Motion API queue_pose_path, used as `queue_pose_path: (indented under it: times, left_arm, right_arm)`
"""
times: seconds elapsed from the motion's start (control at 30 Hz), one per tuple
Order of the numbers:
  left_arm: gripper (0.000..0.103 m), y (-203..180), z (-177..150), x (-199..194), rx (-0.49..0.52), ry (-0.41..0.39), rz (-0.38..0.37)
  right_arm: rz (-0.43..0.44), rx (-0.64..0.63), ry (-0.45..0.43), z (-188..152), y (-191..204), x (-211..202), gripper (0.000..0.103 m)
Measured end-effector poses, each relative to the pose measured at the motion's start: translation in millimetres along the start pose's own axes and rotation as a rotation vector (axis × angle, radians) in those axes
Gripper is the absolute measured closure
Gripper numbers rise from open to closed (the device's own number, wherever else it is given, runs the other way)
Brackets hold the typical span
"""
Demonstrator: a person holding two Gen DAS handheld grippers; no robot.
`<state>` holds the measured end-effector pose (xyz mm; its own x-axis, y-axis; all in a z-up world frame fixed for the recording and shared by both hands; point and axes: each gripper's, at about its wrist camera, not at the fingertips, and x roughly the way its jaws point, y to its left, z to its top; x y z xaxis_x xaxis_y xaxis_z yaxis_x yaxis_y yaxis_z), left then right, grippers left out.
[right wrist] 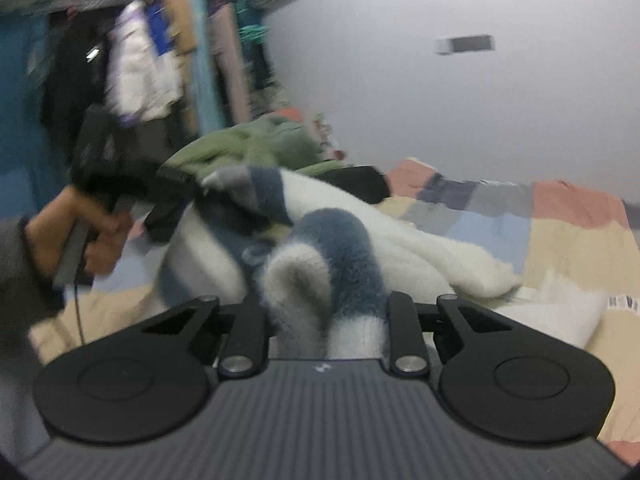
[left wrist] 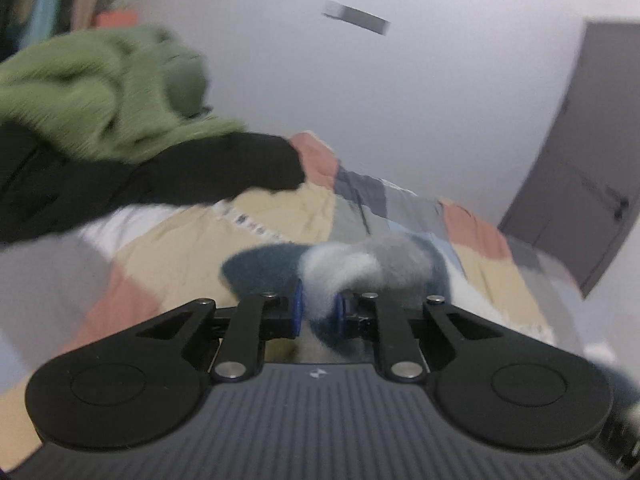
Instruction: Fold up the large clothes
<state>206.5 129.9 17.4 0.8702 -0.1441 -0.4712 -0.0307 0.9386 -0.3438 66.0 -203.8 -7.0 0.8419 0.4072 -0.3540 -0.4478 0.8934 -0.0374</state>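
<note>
A fluffy fleece garment in white, grey and dark blue lies bunched on the patchwork bedspread. My left gripper is shut on a fold of it, fleece bulging above the blue pads. My right gripper is shut on another fold of the same garment, which hides its fingertips. In the right wrist view my left gripper is seen at the left, held by a hand, gripping the garment's far edge and lifting it.
A green garment and a black one are piled on the bed at the left. Hanging clothes fill a rack behind them. A white wall and a grey door stand beyond the bed.
</note>
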Motion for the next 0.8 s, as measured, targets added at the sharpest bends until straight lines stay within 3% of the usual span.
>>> queue_pose_path:
  times: [0.13,0.3,0.53,0.6,0.67,0.73,0.8]
  left_arm:
    - [0.085,32,-1,-20,-0.115,0.026,0.039]
    - [0.085,54,-12,-16,-0.159,0.089,0.127]
    - [0.078,59,-23,0,-0.172,0.144,0.169]
    - [0.056,58,-19,-5,-0.171,0.146,0.172]
    - [0.046,58,-15,-11,-0.177,0.133,0.166]
    - [0.045,58,-11,-20,-0.193,0.108,0.137]
    - [0.045,55,-4,-26,-0.184,0.090,0.121]
  right_arm:
    - [0.056,-0.115,0.069,-4,37,-12,0.078]
    - [0.063,-0.195,0.238,-21,70,-2,0.078]
    - [0.050,-0.120,0.332,-31,68,19,0.074]
    - [0.053,-0.058,0.309,-26,61,14,0.071]
    - [0.043,0.017,0.295,-20,55,9,0.058]
    - [0.005,0.080,0.287,-13,47,5,0.043]
    - [-0.014,0.144,0.264,-5,38,-2,0.039]
